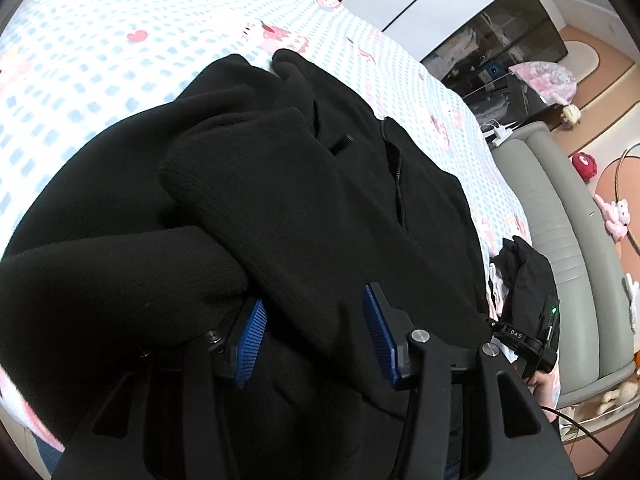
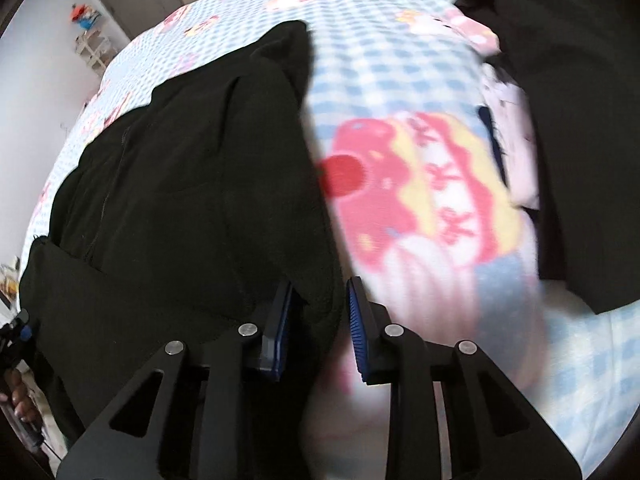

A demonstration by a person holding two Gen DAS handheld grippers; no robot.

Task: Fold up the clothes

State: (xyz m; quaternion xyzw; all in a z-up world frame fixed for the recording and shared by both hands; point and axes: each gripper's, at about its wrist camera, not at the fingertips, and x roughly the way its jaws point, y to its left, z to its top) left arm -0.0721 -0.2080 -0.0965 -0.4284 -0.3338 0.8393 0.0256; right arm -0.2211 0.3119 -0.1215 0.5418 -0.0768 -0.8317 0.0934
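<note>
Black fleece jacket (image 1: 288,200) lies on the bed, spread over the checked sheet (image 1: 100,60) with cartoon prints. Zipper (image 1: 396,184) faces up. One sleeve (image 1: 224,176) is laid across the body, cuff end toward 10 o'clock in the left wrist view. So the jacket is partly folded, not yet a compact stack.

Left gripper (image 1: 316,336): jaws fairly wide apart, a thick fold of fleece lying between the blue pads (image 1: 250,332). Cannot tell whether the pads are pressing on the cloth or only straddling it.

Right gripper (image 2: 318,320): jaws narrower, the jacket's edge (image 2: 316,304) sitting between them at the 6 o'clock border of the garment. Pads look close to the cloth; firm contact not settled, frame is motion-blurred.

Judgement: both tools are at the near hem, which fits either taking hold for a fold or letting go after one. If a fold is being carried, both grips should catch all layers, move level and together toward 12 o'clock, and keep the sleeve from sliding off the body. Fleece is thick and springy; a shallow pinch would likely slip.

Outward: a second dark garment (image 2: 580,120) with pale cloth under it lies at 2 o'clock in the right view, well apart. Grey padded bed frame (image 1: 560,216) at 3 o'clock in the left view.
</note>
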